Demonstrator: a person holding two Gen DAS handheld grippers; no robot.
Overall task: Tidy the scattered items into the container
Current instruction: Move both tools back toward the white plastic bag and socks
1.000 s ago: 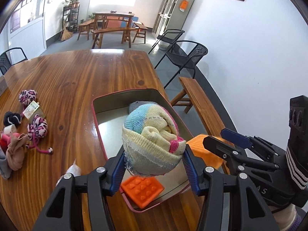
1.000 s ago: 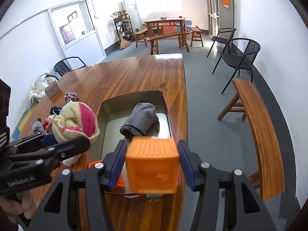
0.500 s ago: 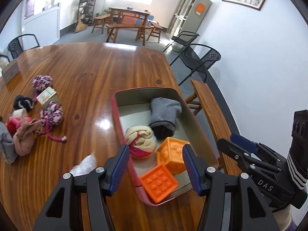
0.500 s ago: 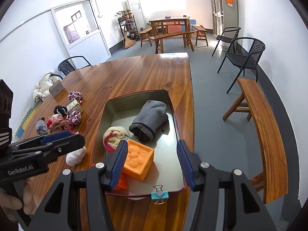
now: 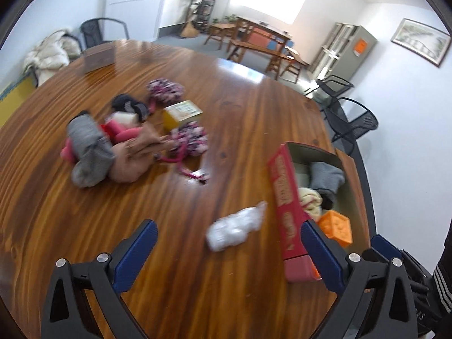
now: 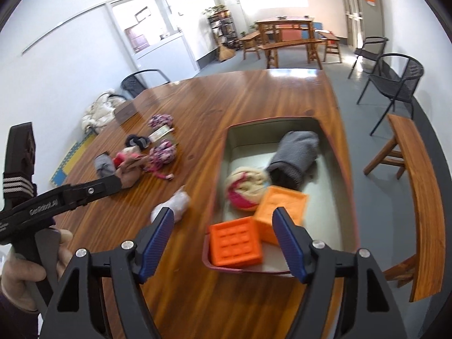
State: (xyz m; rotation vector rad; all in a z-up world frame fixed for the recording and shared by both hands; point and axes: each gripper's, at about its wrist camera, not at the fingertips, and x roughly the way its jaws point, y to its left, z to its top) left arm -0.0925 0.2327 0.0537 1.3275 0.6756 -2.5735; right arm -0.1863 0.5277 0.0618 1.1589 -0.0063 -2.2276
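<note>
The rolled hat (image 6: 246, 188) and orange block (image 6: 282, 212) now lie in the container (image 6: 350, 226); both grippers, left gripper (image 5: 226, 250) and right gripper (image 6: 223, 233), are opening, empty. Left of the container, the white bundle (image 5: 236, 227) could skid from a hurried grab.

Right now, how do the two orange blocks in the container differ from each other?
The darker orange block lies flat at the near end of the container; the paler orange block sits tilted just behind it. The darker one shows a grid of small recesses on its top face; the paler one's top looks plainer, though blur hides detail. Both are square, orange and lie touching inside the container.
</note>
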